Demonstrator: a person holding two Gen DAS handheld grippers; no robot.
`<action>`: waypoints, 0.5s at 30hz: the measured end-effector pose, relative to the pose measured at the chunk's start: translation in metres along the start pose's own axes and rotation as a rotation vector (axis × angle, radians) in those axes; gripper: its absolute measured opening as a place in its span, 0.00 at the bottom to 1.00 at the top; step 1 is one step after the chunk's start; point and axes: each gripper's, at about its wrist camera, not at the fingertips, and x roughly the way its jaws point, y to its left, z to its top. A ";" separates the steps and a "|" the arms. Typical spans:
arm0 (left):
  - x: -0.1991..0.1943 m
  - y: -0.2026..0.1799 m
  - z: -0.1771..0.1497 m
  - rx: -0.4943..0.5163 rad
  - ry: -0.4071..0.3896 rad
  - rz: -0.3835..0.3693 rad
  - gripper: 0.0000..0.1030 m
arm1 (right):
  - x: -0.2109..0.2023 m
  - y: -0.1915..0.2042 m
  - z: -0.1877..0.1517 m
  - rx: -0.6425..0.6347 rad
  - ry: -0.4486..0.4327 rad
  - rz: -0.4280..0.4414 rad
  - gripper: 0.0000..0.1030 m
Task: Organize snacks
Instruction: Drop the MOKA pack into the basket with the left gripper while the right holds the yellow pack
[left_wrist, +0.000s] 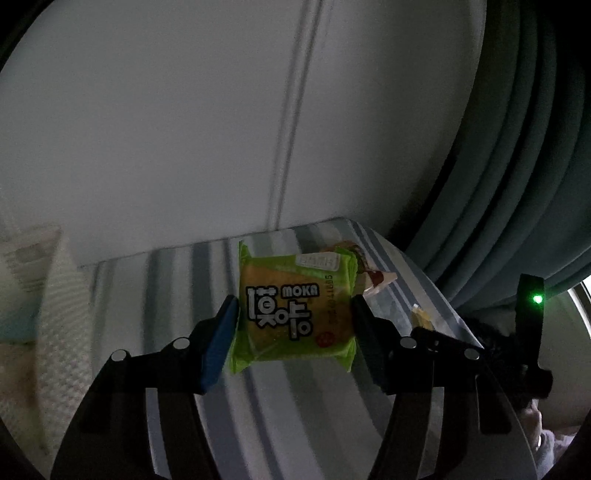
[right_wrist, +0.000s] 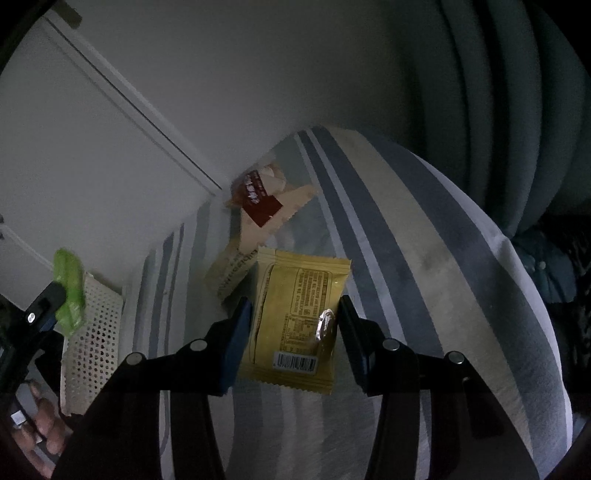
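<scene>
A green MOKA snack packet (left_wrist: 295, 310) hangs above the striped cloth, with my left gripper (left_wrist: 293, 314) shut on its two sides. In the right wrist view the same green packet (right_wrist: 68, 291) shows edge-on at the far left, above a white perforated basket (right_wrist: 94, 343). My right gripper (right_wrist: 293, 317) is shut on a yellow snack packet (right_wrist: 295, 317), its barcode side facing the camera. Behind it on the cloth lie a beige packet with a red label (right_wrist: 264, 201) and a cream packet (right_wrist: 231, 271). A corner of the red-labelled packet (left_wrist: 373, 275) peeks out behind the green one.
A striped grey, white and beige cloth (right_wrist: 406, 240) covers the surface, which ends at a white wall (left_wrist: 166, 129). Blue-grey curtains (left_wrist: 517, 166) hang at the right. The other gripper with a green light (left_wrist: 532, 317) stands at the right. A hand (right_wrist: 40, 424) holds the left gripper.
</scene>
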 end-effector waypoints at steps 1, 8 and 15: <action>-0.008 0.004 -0.001 -0.005 -0.008 0.009 0.62 | -0.001 0.000 0.000 -0.003 -0.005 0.006 0.47; -0.075 0.043 -0.009 -0.036 -0.073 0.101 0.62 | -0.009 0.004 -0.004 -0.015 -0.030 0.066 0.47; -0.134 0.092 -0.023 -0.081 -0.128 0.211 0.62 | -0.016 0.013 -0.011 -0.022 -0.028 0.170 0.47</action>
